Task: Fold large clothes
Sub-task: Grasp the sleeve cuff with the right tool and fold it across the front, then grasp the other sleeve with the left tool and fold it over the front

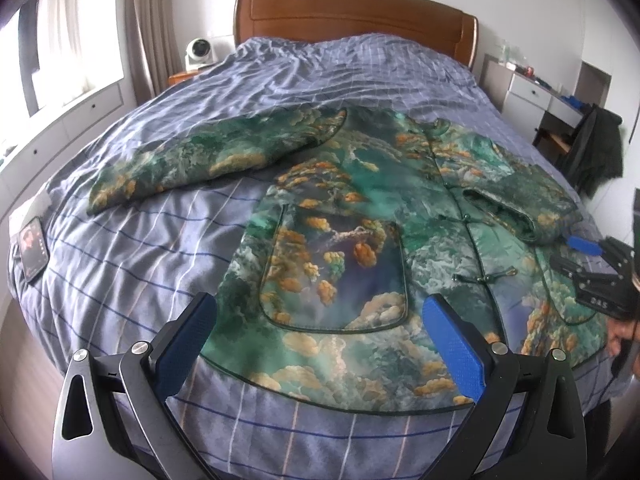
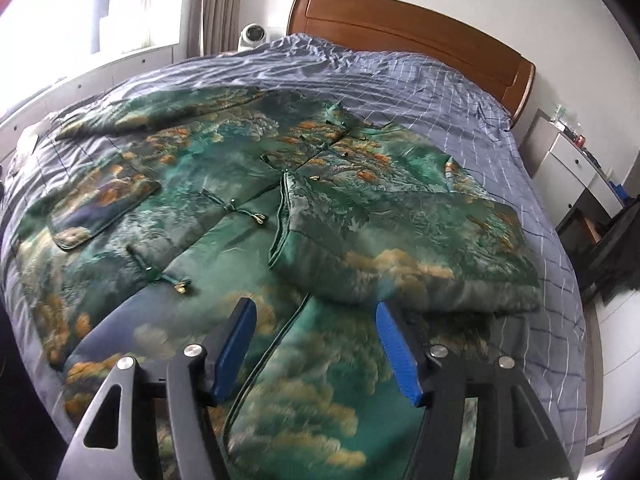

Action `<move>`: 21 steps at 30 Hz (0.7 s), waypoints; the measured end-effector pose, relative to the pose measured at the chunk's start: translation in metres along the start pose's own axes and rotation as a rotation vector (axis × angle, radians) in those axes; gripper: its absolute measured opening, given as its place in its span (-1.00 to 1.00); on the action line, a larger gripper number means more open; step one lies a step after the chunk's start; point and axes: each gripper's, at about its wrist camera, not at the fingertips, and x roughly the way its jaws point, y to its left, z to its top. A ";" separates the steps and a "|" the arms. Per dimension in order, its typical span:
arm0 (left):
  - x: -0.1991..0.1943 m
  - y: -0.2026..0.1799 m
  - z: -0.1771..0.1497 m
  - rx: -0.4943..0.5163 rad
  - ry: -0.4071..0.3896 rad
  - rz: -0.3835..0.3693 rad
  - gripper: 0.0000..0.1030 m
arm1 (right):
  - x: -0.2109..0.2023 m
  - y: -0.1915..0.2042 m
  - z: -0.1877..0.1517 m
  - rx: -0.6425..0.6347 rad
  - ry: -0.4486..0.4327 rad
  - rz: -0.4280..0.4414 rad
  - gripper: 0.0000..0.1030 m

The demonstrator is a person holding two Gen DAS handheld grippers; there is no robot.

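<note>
Jacket (image 1: 360, 216): I've got it spread front-up on the bed (image 1: 160, 264), green with orange cloud print, knot buttons down the middle.
Left sleeve (image 1: 208, 160): I see it stretched out flat toward the window side.
Right sleeve (image 1: 528, 208): folded in over the jacket's front.
Pocket (image 1: 336, 280): big patch pocket, right ahead of my fingers.
Left gripper (image 1: 320, 344): my jaws stand wide apart over the hem, nothing between the blue pads.
Right gripper (image 1: 592, 264): coming in at the right edge, low over the jacket; I can't read its jaws.
Phone (image 1: 34, 250): lying at the bed's left edge.
Headboard (image 1: 352, 16): brown wood, far end.
</note>
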 end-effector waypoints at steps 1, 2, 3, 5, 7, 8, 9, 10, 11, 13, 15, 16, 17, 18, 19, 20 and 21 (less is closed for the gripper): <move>0.000 0.000 0.000 0.001 0.000 -0.001 0.99 | -0.004 0.000 -0.002 0.008 -0.006 0.000 0.24; 0.000 -0.002 0.000 0.005 0.000 -0.003 0.99 | -0.010 -0.001 -0.004 0.020 -0.014 -0.002 0.24; -0.001 -0.003 0.000 0.008 0.000 -0.004 0.99 | -0.015 -0.001 -0.006 0.032 -0.023 -0.005 0.24; -0.002 -0.004 0.000 0.014 -0.002 -0.005 0.99 | -0.023 -0.002 -0.009 0.051 -0.034 -0.008 0.24; -0.003 -0.006 -0.001 0.020 -0.003 -0.008 0.99 | -0.032 -0.002 -0.013 0.068 -0.053 -0.016 0.24; -0.003 -0.007 0.000 0.022 -0.003 -0.012 0.99 | -0.036 -0.003 -0.014 0.075 -0.062 -0.021 0.24; -0.003 -0.007 0.000 0.023 -0.002 -0.018 0.99 | -0.040 -0.004 -0.015 0.085 -0.070 -0.025 0.25; -0.003 -0.008 0.002 0.024 0.000 -0.028 0.99 | -0.044 -0.005 -0.016 0.100 -0.078 -0.027 0.25; -0.001 -0.009 0.005 0.025 0.008 -0.051 0.99 | -0.047 -0.007 -0.018 0.116 -0.087 -0.028 0.25; 0.003 -0.011 0.013 0.026 0.024 -0.088 0.99 | -0.052 -0.012 -0.021 0.147 -0.096 -0.031 0.25; 0.005 -0.012 0.033 0.005 0.025 -0.153 0.99 | -0.057 -0.017 -0.025 0.180 -0.104 -0.038 0.25; 0.005 -0.013 0.043 -0.006 0.018 -0.189 0.99 | -0.059 -0.020 -0.027 0.191 -0.108 -0.043 0.25; 0.007 -0.016 0.057 -0.019 0.012 -0.261 0.99 | -0.062 -0.023 -0.030 0.209 -0.112 -0.048 0.25; 0.010 -0.021 0.069 -0.025 0.018 -0.326 0.99 | -0.065 -0.026 -0.032 0.225 -0.116 -0.051 0.25; 0.013 -0.024 0.076 -0.026 0.026 -0.374 0.99 | -0.069 -0.029 -0.035 0.249 -0.120 -0.052 0.25; 0.025 -0.035 0.090 -0.020 0.062 -0.483 0.99 | -0.072 -0.032 -0.037 0.267 -0.123 -0.051 0.25; 0.035 -0.044 0.097 -0.016 0.093 -0.537 0.99 | -0.076 -0.035 -0.041 0.290 -0.127 -0.049 0.25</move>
